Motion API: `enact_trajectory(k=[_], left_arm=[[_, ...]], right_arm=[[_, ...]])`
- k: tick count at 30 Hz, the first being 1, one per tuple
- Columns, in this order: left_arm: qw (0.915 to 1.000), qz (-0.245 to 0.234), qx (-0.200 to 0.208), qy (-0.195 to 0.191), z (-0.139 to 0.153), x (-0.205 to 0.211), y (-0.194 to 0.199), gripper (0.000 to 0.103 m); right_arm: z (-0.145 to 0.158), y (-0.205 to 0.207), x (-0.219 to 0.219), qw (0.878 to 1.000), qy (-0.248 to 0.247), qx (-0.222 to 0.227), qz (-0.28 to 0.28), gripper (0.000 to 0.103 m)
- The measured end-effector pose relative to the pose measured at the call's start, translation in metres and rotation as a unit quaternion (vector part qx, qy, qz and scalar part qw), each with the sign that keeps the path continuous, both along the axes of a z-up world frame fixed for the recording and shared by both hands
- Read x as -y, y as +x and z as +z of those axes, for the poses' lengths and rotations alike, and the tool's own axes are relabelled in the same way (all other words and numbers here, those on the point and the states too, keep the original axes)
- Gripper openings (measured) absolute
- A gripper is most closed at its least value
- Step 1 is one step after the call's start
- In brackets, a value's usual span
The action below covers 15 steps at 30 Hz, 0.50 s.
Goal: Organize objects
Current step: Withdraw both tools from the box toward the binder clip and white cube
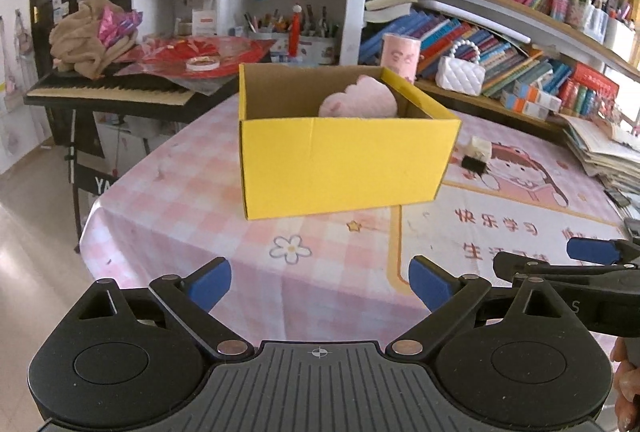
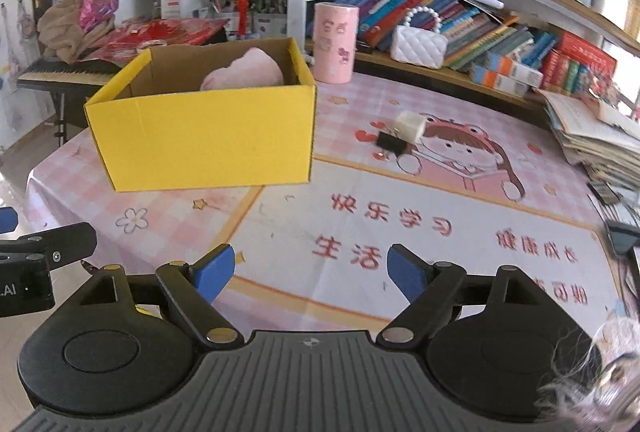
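A yellow cardboard box (image 1: 344, 163) stands open on the pink tablecloth; it also shows in the right wrist view (image 2: 204, 145). A pink plush toy (image 1: 360, 99) lies inside it (image 2: 244, 73). A black binder clip (image 2: 391, 143) and a small white cube (image 2: 409, 125) lie on the cloth right of the box, also seen in the left wrist view as the clip (image 1: 474, 164) and the cube (image 1: 480, 148). My left gripper (image 1: 320, 286) is open and empty, well short of the box. My right gripper (image 2: 310, 272) is open and empty, near the table's front.
A pink cylinder (image 2: 335, 41) stands behind the box. A white quilted purse (image 2: 418, 45) sits on the low shelf with books. A stack of books (image 2: 596, 147) lies at the right. A keyboard (image 1: 112, 93) with cloth and red papers stands at the left.
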<state>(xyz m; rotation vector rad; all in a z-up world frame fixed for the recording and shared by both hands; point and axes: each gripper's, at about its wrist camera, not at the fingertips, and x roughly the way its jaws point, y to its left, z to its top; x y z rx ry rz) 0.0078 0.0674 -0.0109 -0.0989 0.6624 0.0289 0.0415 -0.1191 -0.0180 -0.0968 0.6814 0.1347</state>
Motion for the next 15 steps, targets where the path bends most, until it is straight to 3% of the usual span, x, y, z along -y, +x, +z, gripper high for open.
enact_trajectory(k=[15], left_arm=[[0.9972, -0.074, -0.01, 0.002, -0.006, 0.028, -0.014, 0.097]], right_arm=[[-0.007, -0.046, 0.033, 0.997, 0.009, -0.001, -0.082, 0.086]])
